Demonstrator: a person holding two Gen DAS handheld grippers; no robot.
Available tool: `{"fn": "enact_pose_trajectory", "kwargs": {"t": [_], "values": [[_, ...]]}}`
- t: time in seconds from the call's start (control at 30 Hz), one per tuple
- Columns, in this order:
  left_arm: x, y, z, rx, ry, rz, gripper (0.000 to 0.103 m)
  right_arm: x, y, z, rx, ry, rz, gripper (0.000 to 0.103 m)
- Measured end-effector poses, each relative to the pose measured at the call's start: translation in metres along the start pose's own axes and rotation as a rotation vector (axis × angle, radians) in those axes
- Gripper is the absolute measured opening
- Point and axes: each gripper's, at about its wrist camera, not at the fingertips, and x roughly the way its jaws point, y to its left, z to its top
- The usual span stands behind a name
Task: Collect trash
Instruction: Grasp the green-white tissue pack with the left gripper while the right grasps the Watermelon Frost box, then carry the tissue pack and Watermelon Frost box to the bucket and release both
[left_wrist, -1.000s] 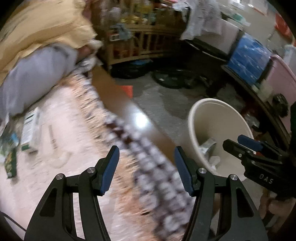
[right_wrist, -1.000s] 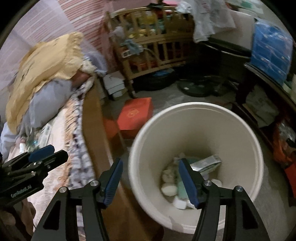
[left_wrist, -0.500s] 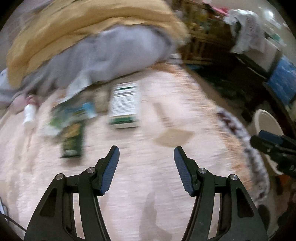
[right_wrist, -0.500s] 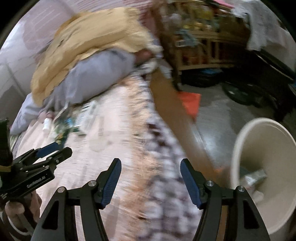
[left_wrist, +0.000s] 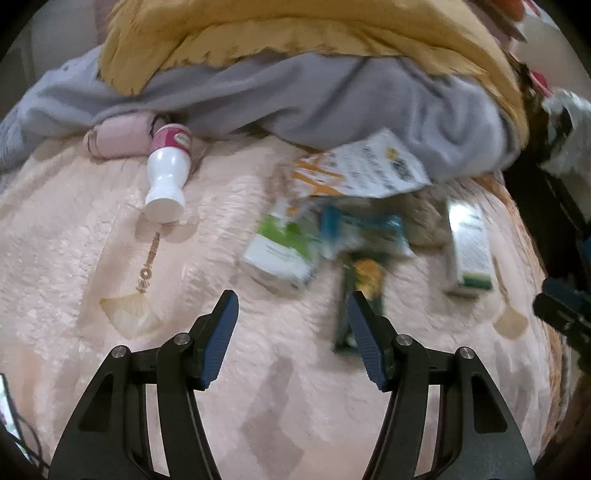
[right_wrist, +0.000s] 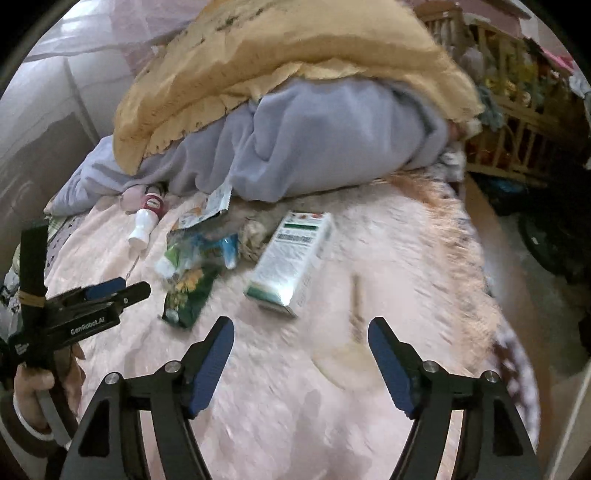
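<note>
Swung both grippers off the bin back over the pink fuzzy blanket (left_wrist: 92, 258); my left gripper (left_wrist: 291, 314) and right gripper (right_wrist: 301, 343) both spread wide, empty. Trash ahead: green-white carton (right_wrist: 291, 258), dark green snack wrapper (left_wrist: 360, 291), white plastic bottle with pink label (left_wrist: 168, 173), small green box (left_wrist: 280, 251). Next pickup starts now, I reckon
</note>
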Motion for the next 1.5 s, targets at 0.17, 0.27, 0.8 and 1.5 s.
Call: {"fn": "enact_pose_trajectory", "kwargs": {"t": [0.17, 0.27, 0.8, 1.5], "values": [[0.028, 0.012, 0.018, 0.01, 0.014, -0.002, 0.06, 0.051, 0.017, 0.026, 0.001, 0.049, -0.029, 0.073], [0.046, 0.009, 0.025, 0.033, 0.038, -0.011, 0.06, 0.076, 0.019, 0.036, 0.013, 0.077, -0.053, 0.073], [0.026, 0.03, 0.004, -0.014, 0.068, -0.056, 0.029, 0.054, 0.001, 0.019, -0.005, 0.056, -0.034, 0.059], [-0.087, -0.115, -0.061, 0.169, -0.015, -0.206, 0.028, -0.096, -0.044, -0.075, 0.049, -0.04, -0.06, 0.059]]}}
